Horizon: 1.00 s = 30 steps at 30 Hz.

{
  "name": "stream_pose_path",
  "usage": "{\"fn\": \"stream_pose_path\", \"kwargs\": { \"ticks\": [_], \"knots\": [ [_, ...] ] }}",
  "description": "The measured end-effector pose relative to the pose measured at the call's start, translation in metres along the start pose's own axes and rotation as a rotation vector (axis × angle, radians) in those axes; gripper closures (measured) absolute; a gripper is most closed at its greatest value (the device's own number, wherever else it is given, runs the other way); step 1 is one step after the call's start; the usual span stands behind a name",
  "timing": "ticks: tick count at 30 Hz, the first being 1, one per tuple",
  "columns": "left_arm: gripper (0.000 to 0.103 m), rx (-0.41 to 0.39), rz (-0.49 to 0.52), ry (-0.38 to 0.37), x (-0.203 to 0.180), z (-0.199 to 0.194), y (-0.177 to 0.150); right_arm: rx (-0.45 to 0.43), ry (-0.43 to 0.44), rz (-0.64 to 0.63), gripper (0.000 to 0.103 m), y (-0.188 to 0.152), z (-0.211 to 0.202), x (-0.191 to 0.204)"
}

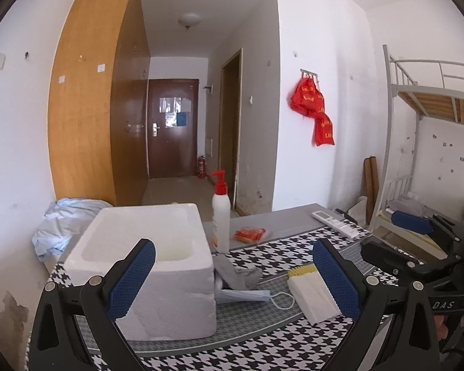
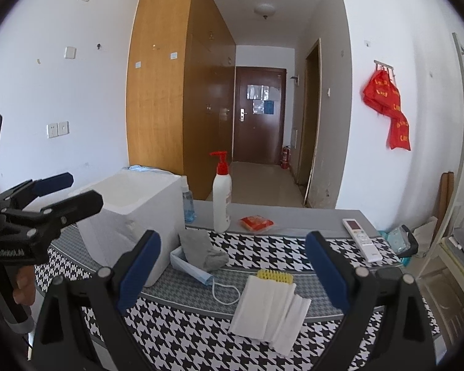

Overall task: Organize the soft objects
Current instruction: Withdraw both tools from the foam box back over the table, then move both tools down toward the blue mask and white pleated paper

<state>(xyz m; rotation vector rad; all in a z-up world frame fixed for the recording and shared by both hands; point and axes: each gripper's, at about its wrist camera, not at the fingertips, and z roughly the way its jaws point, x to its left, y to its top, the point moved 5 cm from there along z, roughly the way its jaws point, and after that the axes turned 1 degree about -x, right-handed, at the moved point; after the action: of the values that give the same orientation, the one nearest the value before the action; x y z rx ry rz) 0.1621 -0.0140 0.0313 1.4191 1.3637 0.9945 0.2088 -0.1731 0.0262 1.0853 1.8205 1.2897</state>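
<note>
The grey sock [image 2: 204, 251] lies crumpled ahead of my right gripper [image 2: 232, 272], toward its left finger, touching the foam box [image 2: 133, 216] and overlapping the face mask [image 2: 190, 268]. It looks limp and light, so I would pinch a raised fold at its middle. The folded white cloth [image 2: 270, 310] lies flat just below and between my right fingers; it may slide, so its edge suits better. My left gripper [image 1: 233, 276] faces the box. Both grippers are spread wide, holding nothing.
</note>
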Motion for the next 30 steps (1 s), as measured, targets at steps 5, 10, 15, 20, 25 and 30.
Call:
{"fn": "stream_pose_path", "kwargs": {
  "ticks": [5, 10, 15, 20, 25, 30],
  "knots": [
    [0.001, 0.017, 0.012, -0.019, -0.01, 0.004, -0.013, 0.009, -0.014, 0.005, 0.007, -0.006, 0.002, -0.002],
    [0.001, 0.028, -0.007, -0.033, -0.013, 0.008, -0.021, 0.02, -0.029, 0.018, 0.007, -0.013, 0.001, -0.008],
    [0.001, 0.041, 0.012, -0.038, -0.02, 0.011, -0.029, 0.034, -0.056, 0.023, 0.007, -0.021, -0.001, -0.017],
    [0.001, 0.066, 0.011, -0.052, -0.026, 0.018, -0.035, 0.053, -0.073, 0.032, 0.007, -0.028, 0.001, -0.024],
    [0.001, 0.076, 0.011, -0.063, -0.03, 0.023, -0.038, 0.075, -0.09, 0.041, 0.007, -0.037, 0.003, -0.031],
    [0.001, 0.093, 0.017, -0.079, -0.036, 0.029, -0.041, 0.091, -0.104, 0.053, 0.007, -0.042, 0.005, -0.04]
  ]
}}
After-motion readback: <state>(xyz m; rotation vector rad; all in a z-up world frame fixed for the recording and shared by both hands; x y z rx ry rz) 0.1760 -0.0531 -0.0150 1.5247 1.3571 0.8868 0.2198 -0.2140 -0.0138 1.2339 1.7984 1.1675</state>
